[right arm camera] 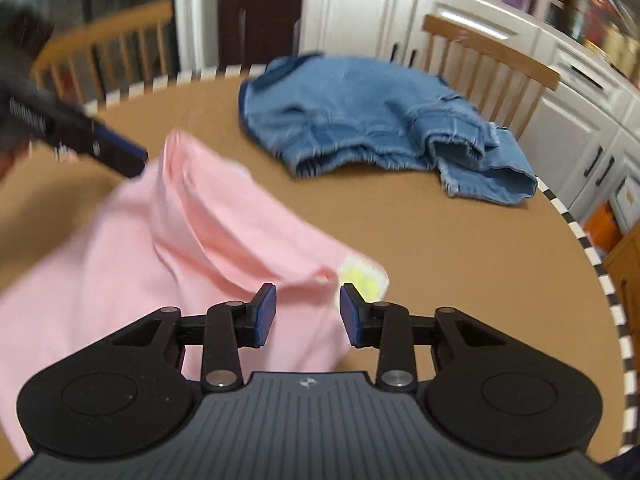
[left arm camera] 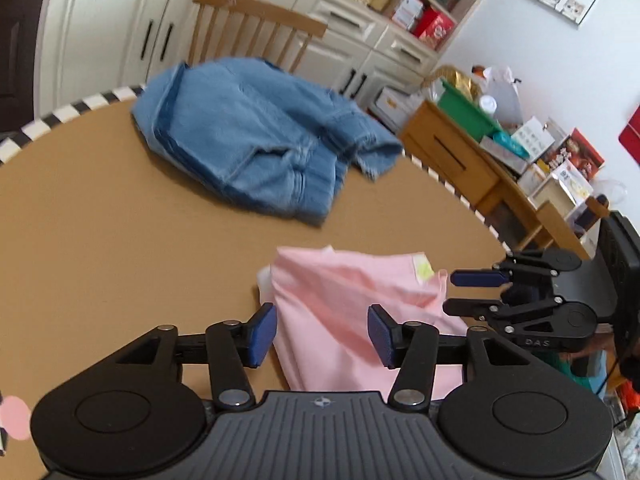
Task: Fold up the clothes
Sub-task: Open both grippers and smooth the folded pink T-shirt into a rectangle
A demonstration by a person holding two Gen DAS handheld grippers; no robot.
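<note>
A pink garment [left arm camera: 352,304] lies partly folded on the round brown table [left arm camera: 100,220]; it also shows in the right wrist view [right arm camera: 192,240], with a yellow-green patch [right arm camera: 362,278] at its near corner. My left gripper [left arm camera: 322,334] is open just above its near edge. My right gripper [right arm camera: 307,312] is open over the patch corner, holding nothing; it shows from the side in the left wrist view [left arm camera: 452,292]. Blue denim shorts [left arm camera: 248,140] lie crumpled at the far side of the table, also in the right wrist view [right arm camera: 380,124].
The table [right arm camera: 440,260] has a black-and-white striped rim [right arm camera: 600,264]. Wooden chairs [left arm camera: 256,28] stand behind it, and another shows in the right wrist view [right arm camera: 488,56]. White cabinets [left arm camera: 120,20] line the wall. A cluttered wooden side table [left arm camera: 460,152] stands to the right.
</note>
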